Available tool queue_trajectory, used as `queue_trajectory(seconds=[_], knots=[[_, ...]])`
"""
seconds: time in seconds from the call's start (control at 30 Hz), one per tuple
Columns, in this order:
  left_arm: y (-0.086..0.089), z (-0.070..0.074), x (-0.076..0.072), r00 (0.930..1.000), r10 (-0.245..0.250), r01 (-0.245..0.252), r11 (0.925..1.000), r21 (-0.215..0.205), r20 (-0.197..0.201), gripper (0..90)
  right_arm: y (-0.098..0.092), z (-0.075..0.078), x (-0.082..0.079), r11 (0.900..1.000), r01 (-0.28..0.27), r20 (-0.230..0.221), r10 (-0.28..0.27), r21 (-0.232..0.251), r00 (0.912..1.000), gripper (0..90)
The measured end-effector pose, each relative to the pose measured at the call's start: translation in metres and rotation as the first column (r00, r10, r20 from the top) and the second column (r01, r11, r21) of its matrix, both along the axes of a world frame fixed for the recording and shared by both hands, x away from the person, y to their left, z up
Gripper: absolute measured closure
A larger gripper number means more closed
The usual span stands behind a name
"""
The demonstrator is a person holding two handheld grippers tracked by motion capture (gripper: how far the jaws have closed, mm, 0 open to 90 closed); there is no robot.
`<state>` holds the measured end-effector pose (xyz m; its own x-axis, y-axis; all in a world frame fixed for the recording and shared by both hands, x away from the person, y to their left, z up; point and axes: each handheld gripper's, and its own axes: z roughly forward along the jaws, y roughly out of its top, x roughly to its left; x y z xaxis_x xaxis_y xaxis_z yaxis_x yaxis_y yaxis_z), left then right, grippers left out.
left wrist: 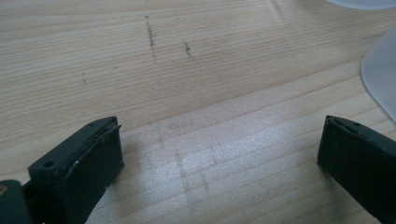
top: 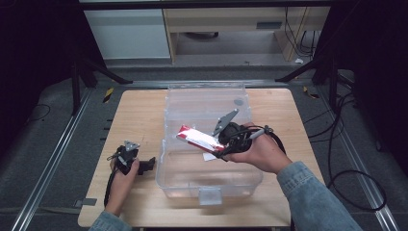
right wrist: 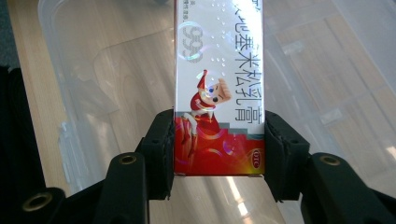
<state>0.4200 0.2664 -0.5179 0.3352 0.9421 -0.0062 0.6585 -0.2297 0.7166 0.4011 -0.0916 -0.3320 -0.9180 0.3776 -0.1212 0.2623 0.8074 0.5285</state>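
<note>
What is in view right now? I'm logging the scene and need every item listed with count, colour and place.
Red-and-white cardboard box: one, held over the bin, clamped between the right gripper's jaws.
Clear plastic storage bin: one, transparent, table centre.
Light wooden table: one, pale wood, under everything.
Black cables: several, on the grey floor at right.
Left gripper: one, black, jaws wide apart over bare table, left of the bin.
Right gripper: one, black, above the bin.
Blue denim sleeve: on the right forearm.
</note>
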Motion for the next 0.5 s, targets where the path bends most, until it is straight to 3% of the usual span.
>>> queue_trajectory(seconds=[0.5], knots=[[0.0,0.0,0.0,1.0,-0.001,0.001,1.0,0.001,0.0,0.0,0.021,-0.017,-0.001,0.995,-0.094,-0.032,0.093,-0.045,0.9952,51.3]])
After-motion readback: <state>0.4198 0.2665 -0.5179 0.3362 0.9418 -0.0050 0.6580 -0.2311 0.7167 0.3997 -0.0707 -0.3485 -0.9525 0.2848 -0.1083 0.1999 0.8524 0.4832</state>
